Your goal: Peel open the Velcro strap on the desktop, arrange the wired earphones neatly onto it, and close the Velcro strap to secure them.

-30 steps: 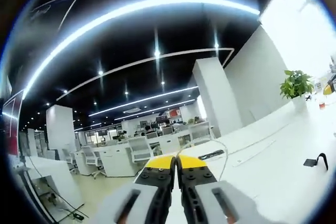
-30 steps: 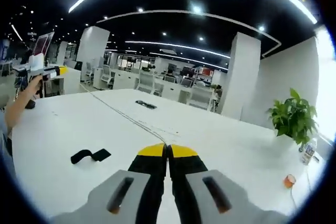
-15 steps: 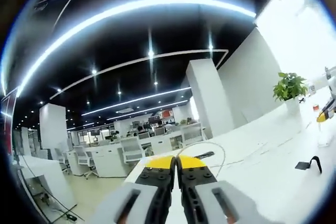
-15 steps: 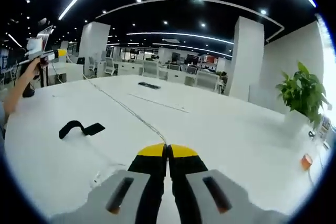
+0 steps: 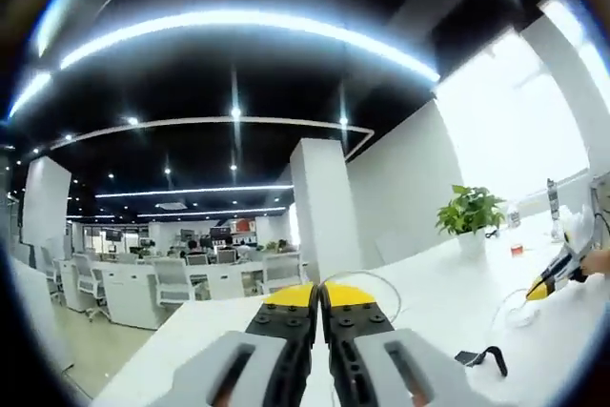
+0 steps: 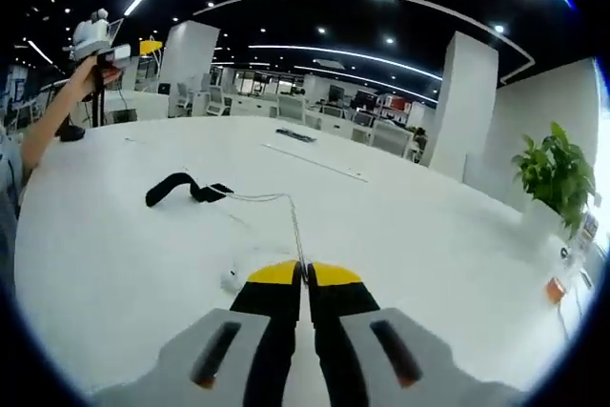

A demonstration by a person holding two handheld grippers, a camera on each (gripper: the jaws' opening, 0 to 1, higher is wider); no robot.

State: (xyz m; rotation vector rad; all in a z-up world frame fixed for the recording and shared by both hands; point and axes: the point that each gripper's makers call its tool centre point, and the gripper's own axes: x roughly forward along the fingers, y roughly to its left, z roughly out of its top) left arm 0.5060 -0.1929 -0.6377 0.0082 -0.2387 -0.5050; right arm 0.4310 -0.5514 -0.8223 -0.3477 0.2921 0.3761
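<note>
One Velcro strap (image 6: pixel 181 188); one earphone cable (image 6: pixel 291 221); one potted plant (image 6: pixel 556 173).

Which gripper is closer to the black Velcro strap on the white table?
Right. The right gripper is low over the table facing the black Velcro strap; the left gripper is raised beyond it.

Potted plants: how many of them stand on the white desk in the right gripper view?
1. A potted plant stands at the desk's far right edge; others may be hidden beyond view.
</note>
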